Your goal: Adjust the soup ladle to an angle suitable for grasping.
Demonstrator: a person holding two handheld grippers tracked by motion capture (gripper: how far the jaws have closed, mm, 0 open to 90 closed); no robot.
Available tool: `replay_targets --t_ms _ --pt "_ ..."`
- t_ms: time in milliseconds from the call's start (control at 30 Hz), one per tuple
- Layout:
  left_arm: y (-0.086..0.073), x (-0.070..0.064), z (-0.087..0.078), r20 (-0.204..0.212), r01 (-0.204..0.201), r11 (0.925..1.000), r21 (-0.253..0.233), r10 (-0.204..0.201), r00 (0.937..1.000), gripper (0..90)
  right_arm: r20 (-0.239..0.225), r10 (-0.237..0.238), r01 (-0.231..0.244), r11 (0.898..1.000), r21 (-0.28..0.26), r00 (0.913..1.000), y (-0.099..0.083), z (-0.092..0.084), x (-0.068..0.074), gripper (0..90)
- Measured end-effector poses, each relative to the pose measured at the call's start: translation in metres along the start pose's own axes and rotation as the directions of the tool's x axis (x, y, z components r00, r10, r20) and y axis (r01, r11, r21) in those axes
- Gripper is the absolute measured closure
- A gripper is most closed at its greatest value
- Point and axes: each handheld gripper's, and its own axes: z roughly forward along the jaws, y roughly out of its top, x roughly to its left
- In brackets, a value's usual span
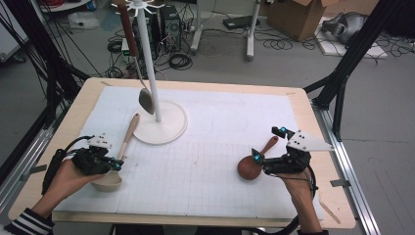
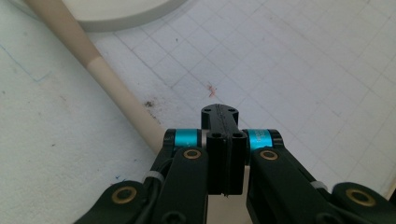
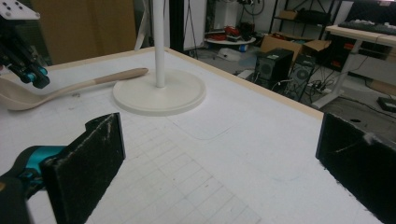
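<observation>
From the high view, my left gripper sits at the near left of the table, jaws shut and empty, just above the bowl of the pale wooden ladle, whose handle runs away from it toward the white stand. My right gripper rests at the near right with jaws spread wide, the dark brown spoon just to its left. In the left gripper view, the jaws are pressed flat together with nothing between them; the ladle handle passes just beside them on the left. In the right gripper view, the pads stand far apart over the bare mat, the stand's base ahead, the ladle and the left gripper off to the far left.
</observation>
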Motion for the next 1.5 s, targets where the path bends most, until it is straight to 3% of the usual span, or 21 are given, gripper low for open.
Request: replay_targets --t_ms 300,533,933,1500 --pt "0.010 -0.001 0.008 -0.035 -0.068 0.9942 0.083 0.071 0.9969 89.8 -0.001 -0.005 0.005 1.000 0.000 1.0000 0.000 0.001 -0.001 0.6" --pt "0.013 0.000 0.020 -0.051 -0.094 0.9841 0.150 0.103 0.9934 89.8 -0.004 -0.007 0.007 1.000 0.003 1.0000 0.000 0.002 0.000 0.5" --pt "0.012 0.001 0.030 -0.044 -0.110 0.9724 0.206 0.122 0.9916 89.7 -0.002 -0.002 0.002 1.000 0.008 1.0000 0.000 0.001 -0.002 0.6" --pt "0.016 0.001 0.030 -0.049 -0.114 0.9645 0.238 0.130 0.9903 89.8 -0.002 0.003 -0.003 1.000 0.008 1.0000 0.001 0.001 0.000 0.5"
